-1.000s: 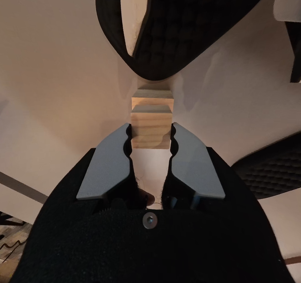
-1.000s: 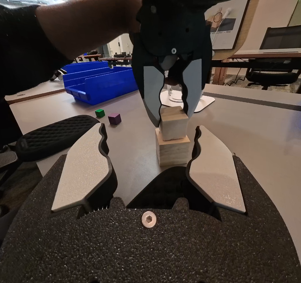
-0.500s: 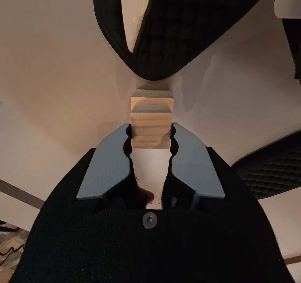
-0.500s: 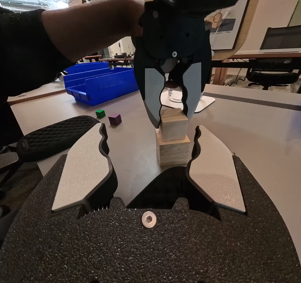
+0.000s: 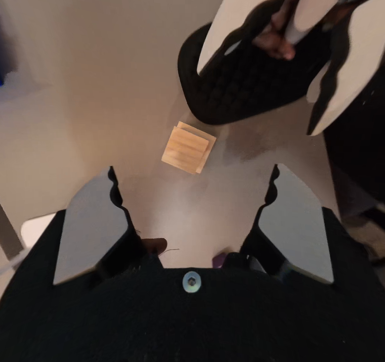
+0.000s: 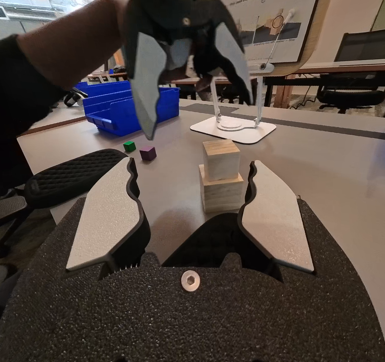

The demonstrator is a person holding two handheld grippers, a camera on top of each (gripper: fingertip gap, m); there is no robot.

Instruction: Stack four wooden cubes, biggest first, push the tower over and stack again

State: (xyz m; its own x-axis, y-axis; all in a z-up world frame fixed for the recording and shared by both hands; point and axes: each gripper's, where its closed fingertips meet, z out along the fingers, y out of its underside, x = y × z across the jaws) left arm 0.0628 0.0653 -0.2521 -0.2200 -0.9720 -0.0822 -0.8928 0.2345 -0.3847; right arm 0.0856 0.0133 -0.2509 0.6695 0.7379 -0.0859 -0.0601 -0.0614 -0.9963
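standing two high on the grey worktop (image 6: pixel 312 164), the smaller wooden block (image 6: pixel 221 160) sits on the larger wooden block (image 6: pixel 221 196), shifted toward one corner rather than centred, so the stack has little margin on that side.

the left claw (image 6: pixel 200 118) hangs above the stack with its jaws spread wide and nothing between them. one fingertip (image 6: pixel 149 123) hangs low, off to the stack's left and near the purple cube (image 6: pixel 148 153) and green cube (image 6: pixel 129 146). a sideways swing at that height could clip the top block and slide it off its base.

the right claw (image 6: pixel 192 164) is low at the near edge of the worktop, jaws wide and gripping nothing — the stack stands just ahead of the right-hand fingertip (image 6: pixel 253 164), very close, and whether it touches i cannot tell. any forward push or drift to the right would likely shove the bottom block and topple both.

the blue bin (image 6: pixel 125 110) and white stand base (image 6: pixel 235 129) lie well behind — unlikely to interfere.
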